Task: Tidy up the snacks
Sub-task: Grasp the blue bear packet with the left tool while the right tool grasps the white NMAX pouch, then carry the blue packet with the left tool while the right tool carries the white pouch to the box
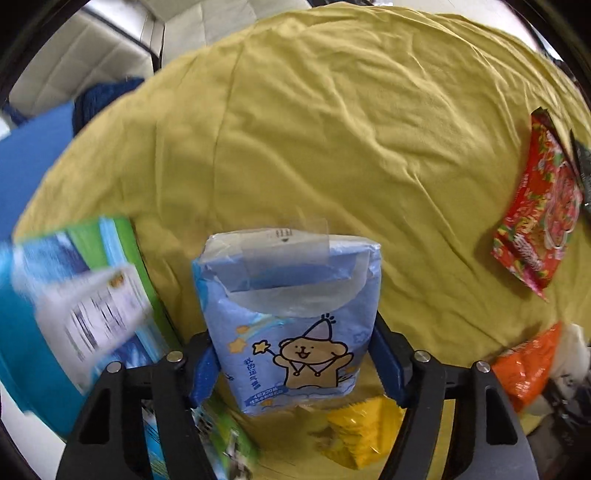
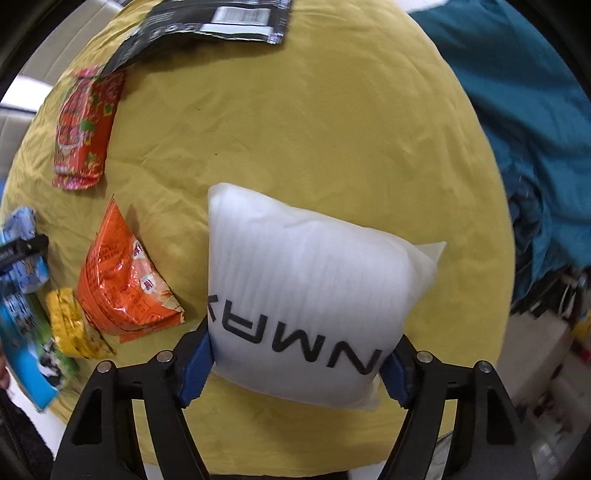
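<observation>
My left gripper (image 1: 295, 365) is shut on a light blue pack (image 1: 288, 295) with a cartoon bear, its blue pads pressing both sides. The pack stands upright over the yellow cloth (image 1: 332, 129). My right gripper (image 2: 295, 369) is shut on a white padded pouch (image 2: 306, 280) with black letters, held above the same cloth (image 2: 295, 129). A red packet (image 2: 83, 129), an orange packet (image 2: 122, 280) and a yellow packet (image 2: 70, 325) lie to the pouch's left. At the far left edge of the right wrist view the blue pack (image 2: 22, 251) shows again.
A blue-and-green box (image 1: 74, 302) lies blurred left of the blue pack. A black packet (image 2: 207, 26) rests at the cloth's far edge. Teal fabric (image 2: 517, 129) is heaped to the right of the cloth. In the left wrist view the red packet (image 1: 535, 218) lies far right.
</observation>
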`<move>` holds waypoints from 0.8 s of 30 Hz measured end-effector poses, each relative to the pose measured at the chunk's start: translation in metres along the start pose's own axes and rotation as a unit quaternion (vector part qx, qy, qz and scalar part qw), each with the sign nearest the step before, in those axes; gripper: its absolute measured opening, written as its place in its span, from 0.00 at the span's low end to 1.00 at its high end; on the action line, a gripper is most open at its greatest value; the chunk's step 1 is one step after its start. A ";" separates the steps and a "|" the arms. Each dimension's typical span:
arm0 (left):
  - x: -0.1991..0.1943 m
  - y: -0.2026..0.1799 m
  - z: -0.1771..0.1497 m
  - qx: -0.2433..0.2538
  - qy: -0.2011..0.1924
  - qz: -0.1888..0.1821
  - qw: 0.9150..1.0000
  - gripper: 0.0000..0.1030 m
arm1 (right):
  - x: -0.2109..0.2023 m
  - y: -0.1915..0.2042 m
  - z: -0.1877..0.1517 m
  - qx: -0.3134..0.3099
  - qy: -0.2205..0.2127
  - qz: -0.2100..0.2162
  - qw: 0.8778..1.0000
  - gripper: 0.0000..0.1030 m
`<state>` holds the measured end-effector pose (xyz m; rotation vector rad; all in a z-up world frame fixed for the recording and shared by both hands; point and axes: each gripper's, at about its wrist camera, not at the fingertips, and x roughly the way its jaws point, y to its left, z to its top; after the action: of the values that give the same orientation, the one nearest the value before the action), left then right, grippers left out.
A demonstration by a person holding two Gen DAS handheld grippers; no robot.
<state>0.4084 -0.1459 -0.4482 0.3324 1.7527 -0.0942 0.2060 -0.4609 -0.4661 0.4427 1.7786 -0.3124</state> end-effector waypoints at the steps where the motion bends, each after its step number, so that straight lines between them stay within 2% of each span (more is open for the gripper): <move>1: 0.001 0.002 -0.003 -0.010 0.004 -0.012 1.000 0.67 | -0.003 0.005 0.002 -0.013 -0.003 -0.010 1.000 0.75; 7: 0.025 0.003 -0.012 -0.011 0.016 -0.014 1.000 0.69 | -0.005 0.012 0.010 -0.008 -0.013 -0.018 1.000 0.76; 10: 0.030 0.009 -0.007 -0.008 0.008 -0.016 1.000 0.64 | -0.006 0.011 0.007 0.012 -0.024 -0.008 1.000 0.76; 14: 0.024 0.003 -0.016 -0.008 0.002 -0.012 1.000 0.58 | -0.015 -0.013 0.010 0.026 -0.025 0.001 0.999 0.70; 24: -0.005 -0.007 -0.057 -0.002 -0.023 -0.008 1.000 0.51 | -0.050 -0.019 0.004 0.019 -0.054 0.007 0.998 0.63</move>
<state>0.3534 -0.1397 -0.4325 0.3106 1.7103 -0.1081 0.2114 -0.4863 -0.4195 0.4580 1.6649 -0.3545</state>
